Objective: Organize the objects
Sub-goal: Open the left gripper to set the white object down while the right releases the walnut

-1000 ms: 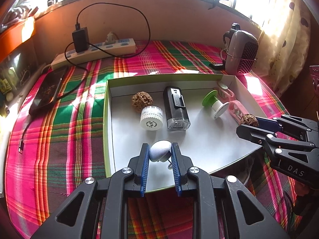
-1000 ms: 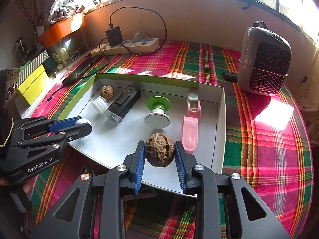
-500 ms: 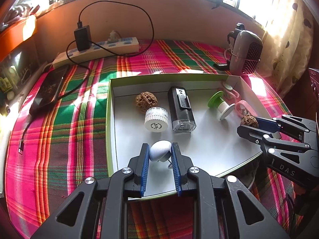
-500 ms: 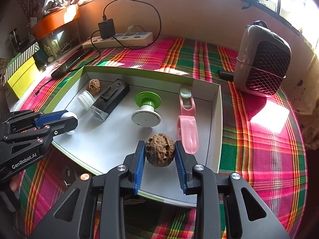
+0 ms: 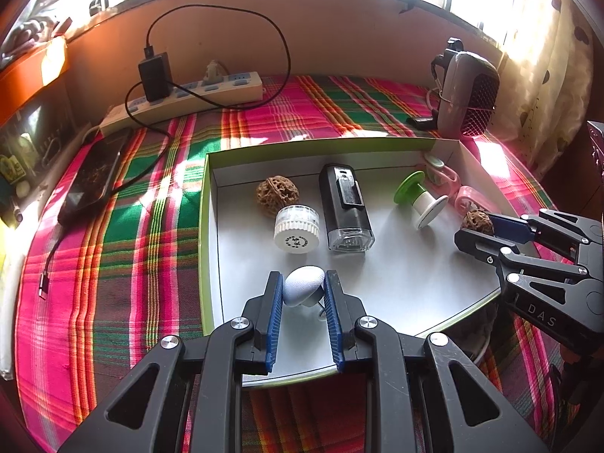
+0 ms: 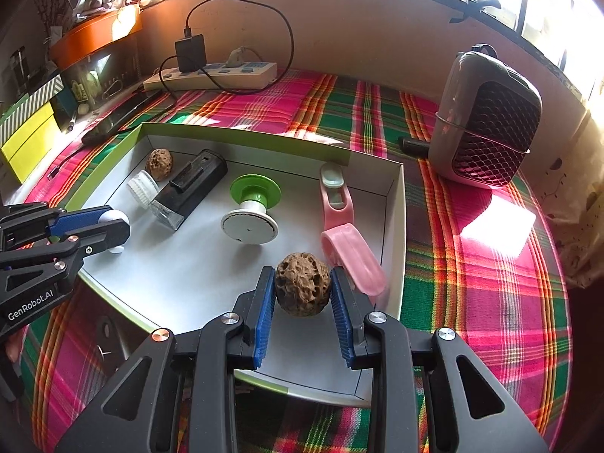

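Nearest, the left gripper [image 5: 303, 294] clamps a small pale egg-shaped object [image 5: 304, 290] between its blue pads, held over the near edge of a shallow white tray [image 5: 407, 283]. It looks light and smooth, so likely slippery; gripping across its widest part seems safest. The right gripper [image 6: 302, 294] holds a walnut [image 6: 302, 288] across its middle, above the tray beside a pink clip [image 6: 349, 249]. The walnut looks hard, light and rough, unlikely to slip. Farther in lie a green-and-white spool [image 6: 251, 207], a black lighter-shaped case [image 5: 345, 207], a white cap [image 5: 297, 228] and a second walnut [image 5: 276, 195]. Beyond, on the plaid-covered counter [image 6: 490, 302], sits a power strip [image 5: 181, 100].
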Tool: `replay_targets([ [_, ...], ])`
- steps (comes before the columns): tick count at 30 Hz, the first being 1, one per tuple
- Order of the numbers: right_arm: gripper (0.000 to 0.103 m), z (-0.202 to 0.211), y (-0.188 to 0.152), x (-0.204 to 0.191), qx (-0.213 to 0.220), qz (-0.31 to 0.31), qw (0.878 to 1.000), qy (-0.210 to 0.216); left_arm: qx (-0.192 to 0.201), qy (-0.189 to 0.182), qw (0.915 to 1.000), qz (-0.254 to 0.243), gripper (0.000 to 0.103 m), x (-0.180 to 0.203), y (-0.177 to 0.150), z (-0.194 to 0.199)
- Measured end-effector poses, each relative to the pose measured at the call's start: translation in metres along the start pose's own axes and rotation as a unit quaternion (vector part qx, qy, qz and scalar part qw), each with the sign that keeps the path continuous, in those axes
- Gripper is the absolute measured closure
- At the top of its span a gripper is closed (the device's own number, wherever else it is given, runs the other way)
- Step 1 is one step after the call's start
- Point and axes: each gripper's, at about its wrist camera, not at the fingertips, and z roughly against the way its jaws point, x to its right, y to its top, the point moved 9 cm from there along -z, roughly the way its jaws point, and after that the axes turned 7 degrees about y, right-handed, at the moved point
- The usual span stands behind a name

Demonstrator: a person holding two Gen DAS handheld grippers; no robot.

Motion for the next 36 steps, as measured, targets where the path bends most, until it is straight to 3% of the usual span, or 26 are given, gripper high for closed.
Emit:
replay_targets([
  [23,0.072,0.002,-0.002,0.000,0.004,-0.006,1.000,-0.005,0.000,0.001,1.0000,0.000,0.082,0.001,0.000,0.000],
  [36,0.064,0.008,-0.001,-0.001,0.015,-0.019,1.000,0.003,0.009,-0.011,0.9999,0.004,0.075,0.002,-0.001,0.011],
])
